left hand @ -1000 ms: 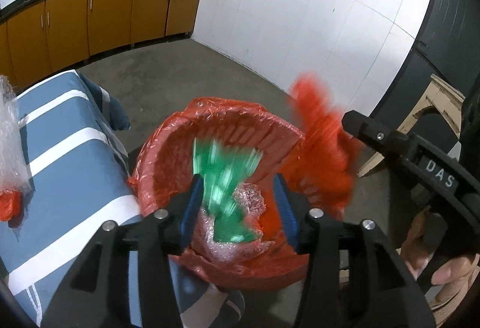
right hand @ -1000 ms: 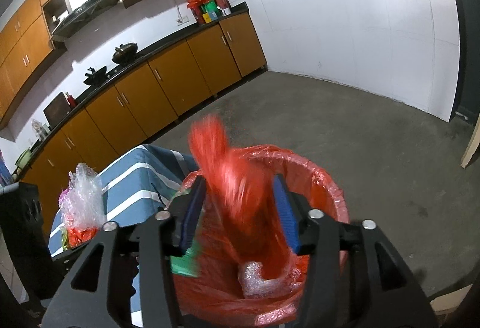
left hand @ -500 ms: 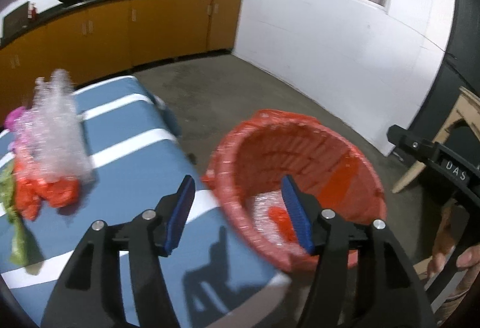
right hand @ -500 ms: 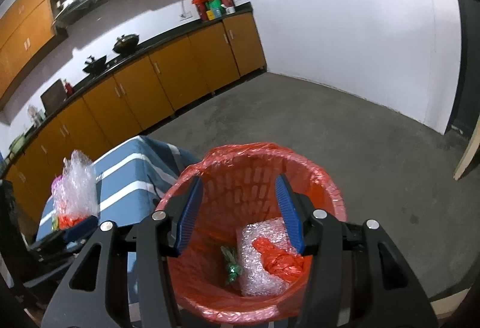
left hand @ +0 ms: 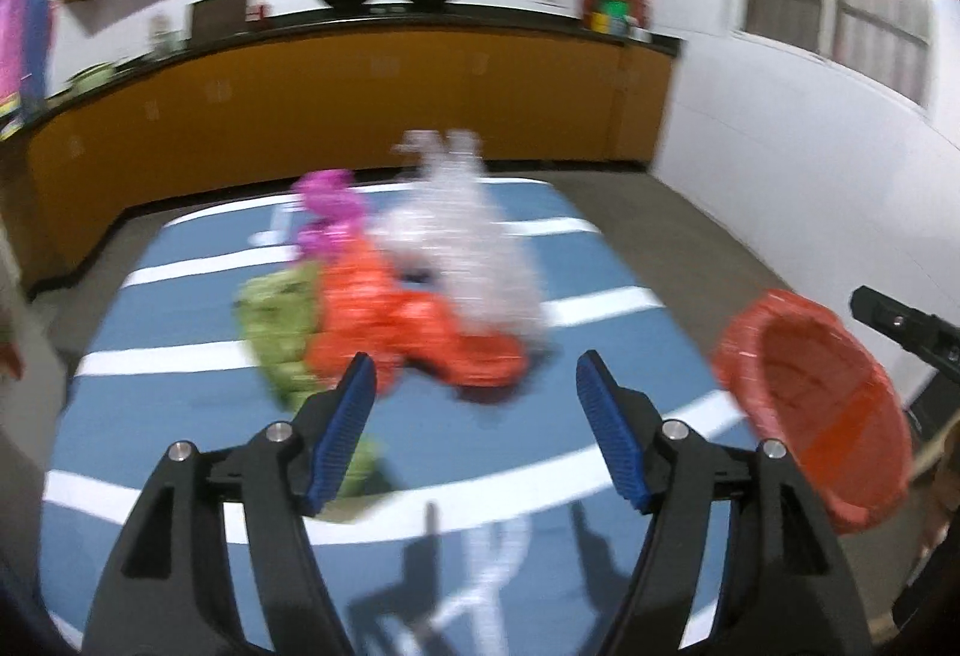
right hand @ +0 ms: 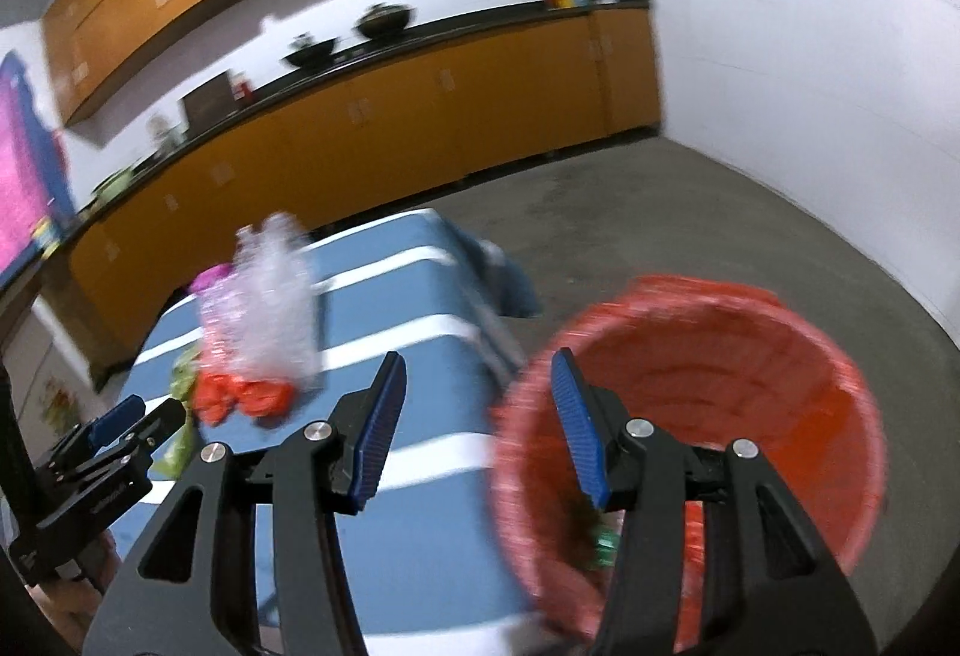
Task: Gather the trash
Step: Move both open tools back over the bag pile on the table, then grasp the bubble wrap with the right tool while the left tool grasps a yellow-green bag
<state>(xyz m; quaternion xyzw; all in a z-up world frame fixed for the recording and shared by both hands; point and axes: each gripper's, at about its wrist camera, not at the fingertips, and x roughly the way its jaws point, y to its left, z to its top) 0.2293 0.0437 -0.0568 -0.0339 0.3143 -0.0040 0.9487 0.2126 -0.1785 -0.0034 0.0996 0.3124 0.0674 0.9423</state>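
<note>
A blurred trash pile lies on the blue striped table [left hand: 180, 416]: clear bubble wrap [left hand: 462, 236], a crumpled red bag [left hand: 414, 338], a green wrapper [left hand: 279, 332] and a purple scrap [left hand: 330, 212]. My left gripper [left hand: 477, 410] hovers just in front of the pile; its jaws are opening, with nothing between them. The red-lined bin [right hand: 720, 356] stands at the table's right end, with some trash [right hand: 606, 536] inside. My right gripper [right hand: 480, 416] is open and empty over the gap between table [right hand: 420, 308] and bin. In the right wrist view the bubble wrap [right hand: 264, 308], red bag [right hand: 246, 395] and left gripper [right hand: 144, 416] show at left.
Orange cabinets with a dark counter [left hand: 360, 74] line the far wall, holding pots and boxes. A white wall with windows runs along the right. Bare concrete floor [right hand: 690, 212] lies beyond the table and bin. The bin [left hand: 810, 404] sits at the right edge of the left wrist view.
The green wrapper and red bag left the jaws and dropped into the bin. Both grippers swung left from the bin toward the table pile. The left jaws have widened.
</note>
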